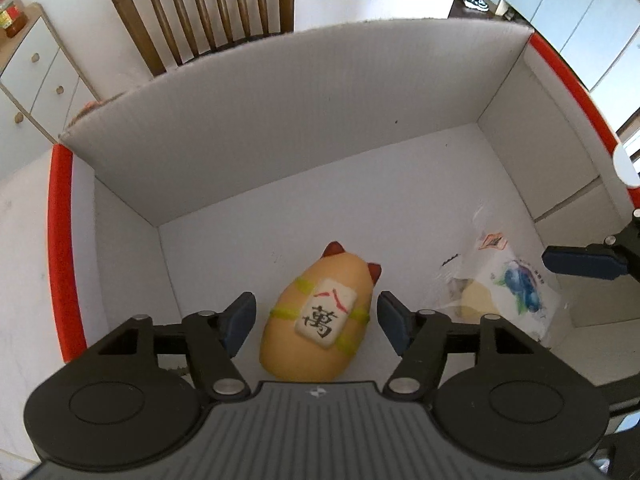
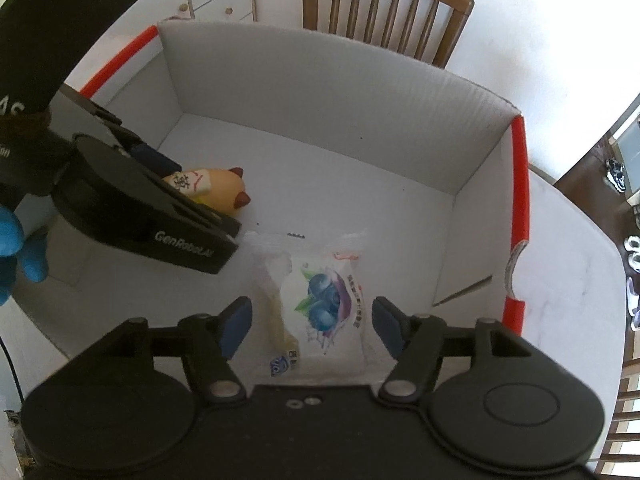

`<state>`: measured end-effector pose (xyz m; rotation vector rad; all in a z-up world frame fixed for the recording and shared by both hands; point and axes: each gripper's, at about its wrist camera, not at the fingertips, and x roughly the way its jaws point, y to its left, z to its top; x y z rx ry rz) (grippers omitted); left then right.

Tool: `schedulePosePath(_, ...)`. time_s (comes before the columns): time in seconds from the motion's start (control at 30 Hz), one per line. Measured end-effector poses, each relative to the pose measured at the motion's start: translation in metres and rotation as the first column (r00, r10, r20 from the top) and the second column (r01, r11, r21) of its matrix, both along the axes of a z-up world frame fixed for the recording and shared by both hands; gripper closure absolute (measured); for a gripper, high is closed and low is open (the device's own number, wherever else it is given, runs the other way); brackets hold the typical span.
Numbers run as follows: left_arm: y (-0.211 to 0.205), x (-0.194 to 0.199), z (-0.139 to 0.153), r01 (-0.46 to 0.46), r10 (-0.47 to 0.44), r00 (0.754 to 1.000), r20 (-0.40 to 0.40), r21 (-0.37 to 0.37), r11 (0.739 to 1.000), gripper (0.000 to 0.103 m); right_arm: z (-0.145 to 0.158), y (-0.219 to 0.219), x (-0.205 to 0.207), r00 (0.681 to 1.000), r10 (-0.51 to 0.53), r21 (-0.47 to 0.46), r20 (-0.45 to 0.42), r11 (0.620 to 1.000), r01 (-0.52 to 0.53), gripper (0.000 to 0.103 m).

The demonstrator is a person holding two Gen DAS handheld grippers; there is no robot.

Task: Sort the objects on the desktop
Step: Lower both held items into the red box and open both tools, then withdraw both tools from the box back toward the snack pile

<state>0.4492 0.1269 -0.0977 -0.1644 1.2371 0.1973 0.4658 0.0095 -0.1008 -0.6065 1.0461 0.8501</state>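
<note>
An orange cat figurine (image 1: 296, 352) with a mahjong tile on its back lies on the floor of a white box (image 1: 280, 100) with a red rim. My left gripper (image 1: 316, 320) points down over it, open, with the blue pads either side of the figurine and not pressing on it. To its right lies a clear snack packet (image 1: 516, 284) with a blueberry picture. In the right wrist view, my right gripper (image 2: 310, 322) straddles that packet (image 2: 324, 304), open, with a gap at each pad. The figurine (image 2: 220, 188) lies half hidden behind the left gripper's black housing (image 2: 152, 220).
The box (image 2: 320, 92) stands on a white table (image 2: 568, 240). A wooden chair (image 1: 208, 8) stands behind its far wall, and a white drawer cabinet (image 1: 36, 76) at the far left. A blue-gloved hand (image 2: 16, 248) holds the left gripper. One right finger (image 1: 580, 264) reaches in from the right.
</note>
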Motion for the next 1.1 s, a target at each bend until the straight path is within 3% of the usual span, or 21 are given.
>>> schedulePosePath(0.6,-0.013,-0.018,0.049,0.010,-0.012,0.996,0.086,0.028,1.000,0.037,0.031,-0.008,0.001,0.997,-0.062,0.054,0.042,0.997,0.060,0.030)
schedulePosePath(1.1,-0.026,-0.039,0.096,0.008,-0.015,0.987,0.158,0.043,0.999,0.037,0.079,-0.033,-0.022,0.994,-0.077,0.097,0.078,0.993,0.069,0.029)
